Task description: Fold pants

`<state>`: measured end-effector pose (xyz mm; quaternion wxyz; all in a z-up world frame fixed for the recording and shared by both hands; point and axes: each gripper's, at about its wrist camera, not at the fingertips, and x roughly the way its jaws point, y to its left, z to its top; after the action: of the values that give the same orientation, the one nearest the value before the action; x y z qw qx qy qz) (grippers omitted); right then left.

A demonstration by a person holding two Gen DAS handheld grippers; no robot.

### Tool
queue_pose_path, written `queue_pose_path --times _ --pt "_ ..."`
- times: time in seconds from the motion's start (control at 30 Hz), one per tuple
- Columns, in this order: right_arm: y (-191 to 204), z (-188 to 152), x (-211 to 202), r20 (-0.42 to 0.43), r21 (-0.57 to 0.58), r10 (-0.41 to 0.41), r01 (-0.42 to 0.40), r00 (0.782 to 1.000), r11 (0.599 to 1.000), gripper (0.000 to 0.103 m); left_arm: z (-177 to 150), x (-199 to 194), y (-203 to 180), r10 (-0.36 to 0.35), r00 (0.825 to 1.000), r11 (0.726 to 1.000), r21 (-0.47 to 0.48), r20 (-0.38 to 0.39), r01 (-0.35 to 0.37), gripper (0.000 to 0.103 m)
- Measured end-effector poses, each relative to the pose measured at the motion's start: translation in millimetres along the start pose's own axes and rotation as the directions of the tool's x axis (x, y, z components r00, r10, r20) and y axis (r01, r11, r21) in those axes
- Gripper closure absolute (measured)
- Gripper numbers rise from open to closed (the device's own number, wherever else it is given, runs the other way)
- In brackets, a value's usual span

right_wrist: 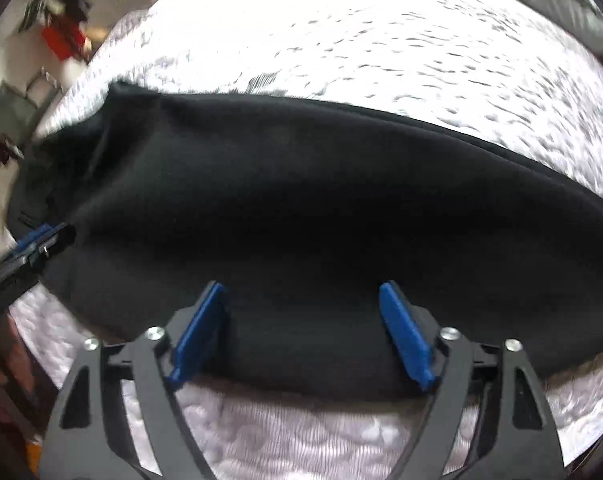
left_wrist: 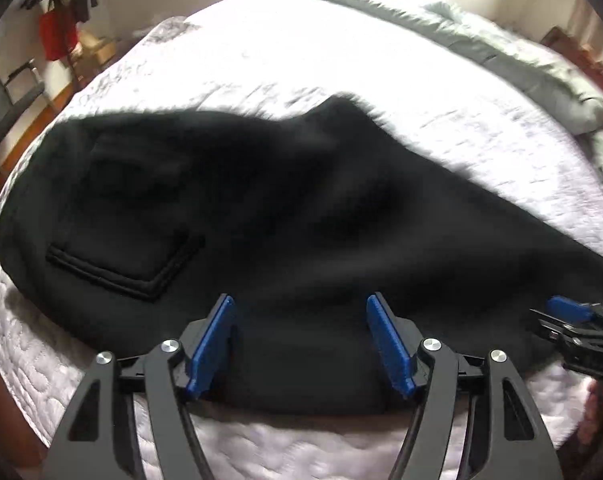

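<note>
The black pants lie on a white quilted bed cover, spread across the near part of the bed. In the left wrist view a patch pocket with a stitched border shows on the seat end at the left, and the cloth runs from there toward the right and narrows as it goes, so the long axis lies roughly across the picture, with the wide end to the left. A raised hump of cloth stands at the far edge near the middle. The right end is cut off by the rim of the lens, so the leg hems cannot be seen. In the right wrist view the pants again run side to side as one long dark band; the far edge is a fairly straight fold or seam, and the left end bunches up and blurs out. Both pictures are smeared and the cloth is so dark that its creases and layers are hard to make out.

The left gripper hangs over the near edge of the pants with its blue pads spread apart and nothing pinched between them. The right gripper stands the same way farther along that edge, jaws wide, with cloth lying below the gap but not clamped.

A rumpled pale duvet lies at the far right of the bed.
</note>
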<state>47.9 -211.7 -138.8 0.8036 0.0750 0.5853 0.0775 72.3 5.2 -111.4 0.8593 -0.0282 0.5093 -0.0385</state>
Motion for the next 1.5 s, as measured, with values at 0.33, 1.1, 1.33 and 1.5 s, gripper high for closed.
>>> queue_pose_path --times 0.33,1.1,1.33,1.5 --pt "-38.0 -11.2 -8.1 0.013 0.073 0.034 -0.035 0.999 0.997 0.024 -3.1 42.9 -41.5 -0.004 0.997 0.992 0.127 -0.072 0.013 0.015" --pt "-299.9 -83.0 -77.2 0.036 0.514 -0.141 0.103 0.989 0.851 0.020 -4.6 35.7 -156.4 -0.102 0.988 0.983 0.139 -0.116 0.118 0.015" --pt "-326.2 -58.5 -76.8 0.170 0.536 -0.142 0.029 0.975 0.844 0.024 -6.7 37.4 -159.4 -0.084 0.989 0.983 0.153 -0.118 0.101 0.015" --pt "-354.0 -56.2 -94.5 0.254 0.580 -0.093 -0.075 0.963 0.811 0.090 -4.0 34.7 -148.9 -0.094 0.989 0.988 0.110 -0.115 0.107 0.015"
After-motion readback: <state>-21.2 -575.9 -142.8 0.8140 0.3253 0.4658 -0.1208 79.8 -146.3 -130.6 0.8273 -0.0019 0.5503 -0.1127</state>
